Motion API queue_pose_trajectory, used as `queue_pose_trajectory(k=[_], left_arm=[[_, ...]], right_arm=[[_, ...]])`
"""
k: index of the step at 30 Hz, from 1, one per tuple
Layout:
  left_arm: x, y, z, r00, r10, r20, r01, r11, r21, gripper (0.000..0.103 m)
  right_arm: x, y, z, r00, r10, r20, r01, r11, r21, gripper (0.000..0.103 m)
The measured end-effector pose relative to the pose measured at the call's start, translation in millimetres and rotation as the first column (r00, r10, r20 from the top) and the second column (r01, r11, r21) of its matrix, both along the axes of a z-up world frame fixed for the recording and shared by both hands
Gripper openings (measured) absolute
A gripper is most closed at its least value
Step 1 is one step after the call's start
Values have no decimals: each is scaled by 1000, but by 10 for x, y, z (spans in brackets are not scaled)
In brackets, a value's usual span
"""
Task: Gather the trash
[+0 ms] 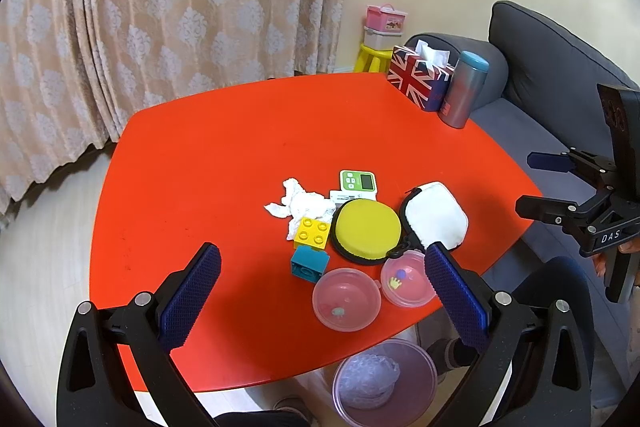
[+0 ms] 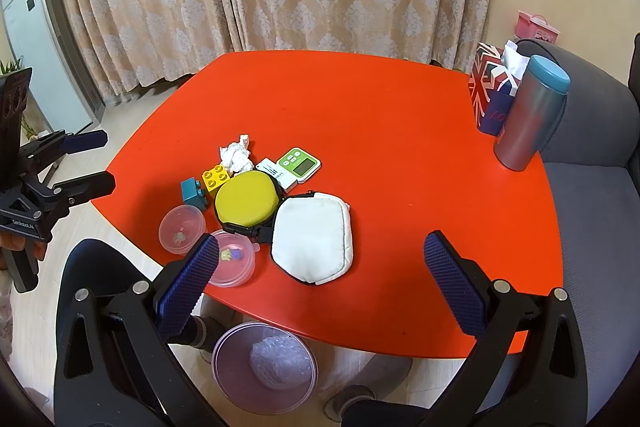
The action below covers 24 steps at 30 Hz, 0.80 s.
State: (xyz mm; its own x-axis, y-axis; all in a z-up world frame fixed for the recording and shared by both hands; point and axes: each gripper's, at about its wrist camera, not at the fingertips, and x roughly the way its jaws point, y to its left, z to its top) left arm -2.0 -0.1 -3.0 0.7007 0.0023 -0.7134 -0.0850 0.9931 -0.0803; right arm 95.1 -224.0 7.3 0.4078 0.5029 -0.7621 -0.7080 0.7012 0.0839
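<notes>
Both hand-held grippers wide open, empty | crumpled tissue (image 1: 302, 205) ahead of left hand-held gripper (image 1: 320, 291)

The yellow round case (image 2: 247, 202) lies over part of the small white box (image 2: 276, 174), so its label print is too small to read. The crumpled tissue (image 1: 302, 205) is partly tucked behind the yellow brick (image 1: 313, 233). Under the near table edge (image 2: 400, 345), the clear pink bin (image 2: 264, 367) is partly cut by the tabletop, and the bubble wrap (image 2: 280, 365) inside is hazy. The trinkets in the two pink capsule halves (image 1: 346, 299) are too small to tell. The person's feet show only in part.
</notes>
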Motion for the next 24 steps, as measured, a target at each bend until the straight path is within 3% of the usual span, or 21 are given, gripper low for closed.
queue_pose_trajectory(k=[24], left_arm=[[15, -28, -12, 1000, -11, -8, 11, 1000, 4, 98]], right_arm=[[126, 18, -81, 1000, -24, -15, 23, 1000, -10, 100]])
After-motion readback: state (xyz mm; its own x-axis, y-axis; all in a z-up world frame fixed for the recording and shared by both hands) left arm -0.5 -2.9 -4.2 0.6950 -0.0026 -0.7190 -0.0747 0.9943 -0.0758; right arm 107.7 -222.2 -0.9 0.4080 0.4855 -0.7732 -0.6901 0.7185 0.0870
